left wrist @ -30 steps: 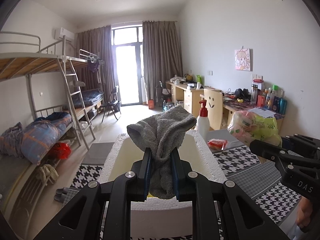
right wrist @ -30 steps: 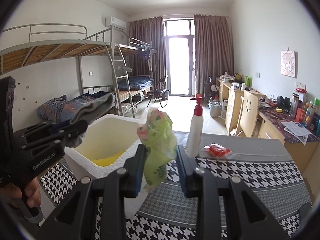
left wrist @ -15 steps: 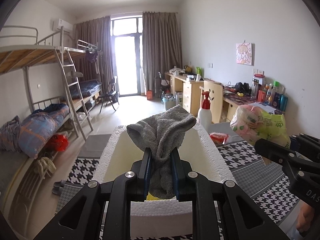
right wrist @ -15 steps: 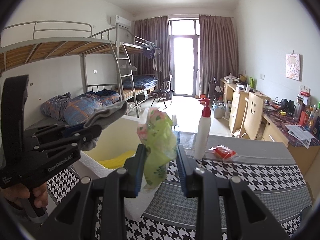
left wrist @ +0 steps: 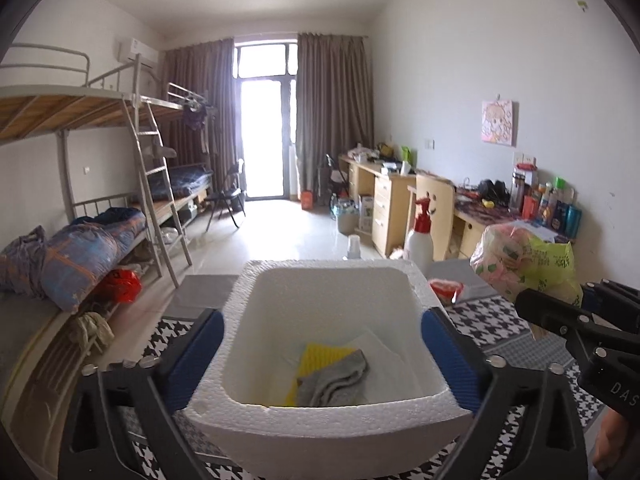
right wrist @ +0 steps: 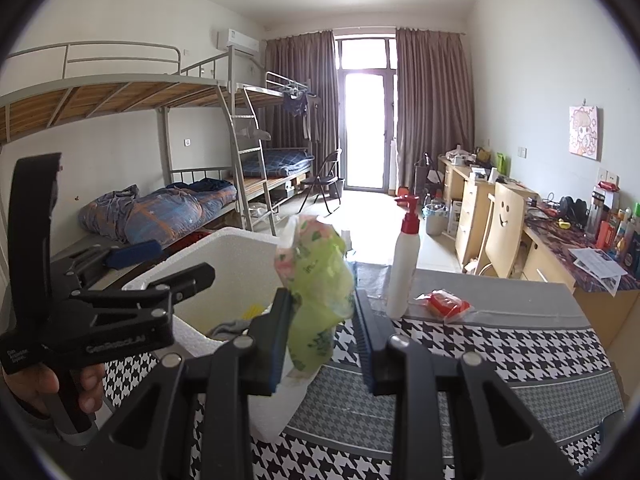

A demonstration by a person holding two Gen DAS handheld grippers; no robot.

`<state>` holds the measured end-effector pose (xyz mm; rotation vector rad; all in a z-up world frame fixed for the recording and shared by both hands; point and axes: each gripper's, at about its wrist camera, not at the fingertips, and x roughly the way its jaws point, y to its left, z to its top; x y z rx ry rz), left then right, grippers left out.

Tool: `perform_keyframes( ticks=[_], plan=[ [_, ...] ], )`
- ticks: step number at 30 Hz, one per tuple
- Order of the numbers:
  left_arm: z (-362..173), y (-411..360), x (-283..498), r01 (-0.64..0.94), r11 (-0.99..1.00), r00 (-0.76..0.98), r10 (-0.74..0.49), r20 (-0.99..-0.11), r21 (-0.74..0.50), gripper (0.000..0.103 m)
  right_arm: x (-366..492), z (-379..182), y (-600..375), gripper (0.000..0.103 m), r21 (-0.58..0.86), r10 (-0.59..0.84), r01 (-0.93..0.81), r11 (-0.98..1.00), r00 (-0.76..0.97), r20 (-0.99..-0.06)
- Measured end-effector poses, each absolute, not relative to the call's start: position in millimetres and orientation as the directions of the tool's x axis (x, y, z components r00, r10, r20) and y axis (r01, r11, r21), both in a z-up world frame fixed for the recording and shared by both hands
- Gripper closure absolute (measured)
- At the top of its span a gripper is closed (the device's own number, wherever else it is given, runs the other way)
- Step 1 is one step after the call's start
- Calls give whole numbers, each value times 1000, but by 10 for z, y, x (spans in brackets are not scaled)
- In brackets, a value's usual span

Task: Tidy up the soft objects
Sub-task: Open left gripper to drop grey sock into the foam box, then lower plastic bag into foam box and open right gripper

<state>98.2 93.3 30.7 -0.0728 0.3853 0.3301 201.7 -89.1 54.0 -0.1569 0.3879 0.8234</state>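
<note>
A white foam box (left wrist: 328, 424) stands on the houndstooth tablecloth (right wrist: 520, 344). A grey sock (left wrist: 334, 378) lies inside it on a yellow cloth (left wrist: 320, 354) and white paper. My left gripper (left wrist: 320, 356) is open and empty, its blue pads spread wide either side of the box above it; it also shows in the right wrist view (right wrist: 132, 264). My right gripper (right wrist: 322, 328) is shut on a green and pink floral plastic bag (right wrist: 316, 280), held up just right of the box; the bag shows in the left wrist view (left wrist: 528, 264) too.
A white pump bottle with a red top (right wrist: 404, 268) and a red packet (right wrist: 444, 304) stand on the table behind the bag. Bunk beds (left wrist: 100, 208) line the left wall, desks (left wrist: 396, 196) the right.
My left gripper has opened and let go of the grey sock, which dropped into the foam box. The right gripper still holds the bag and has moved slightly closer to the box.
</note>
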Motion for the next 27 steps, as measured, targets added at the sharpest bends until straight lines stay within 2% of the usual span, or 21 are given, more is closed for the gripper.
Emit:
perform_keyframes(
  ticks=[15,27],
  plan=[
    [361,1066,826,-407,913,858,380,-345,-9,1,2016,565,-745,68,12,697,-756,655,598,-395],
    [329,1223,636,-425,905,855,394,-337,-19,1,1952,597,-540,68,-7,712,-779,627,577,-400]
  ],
)
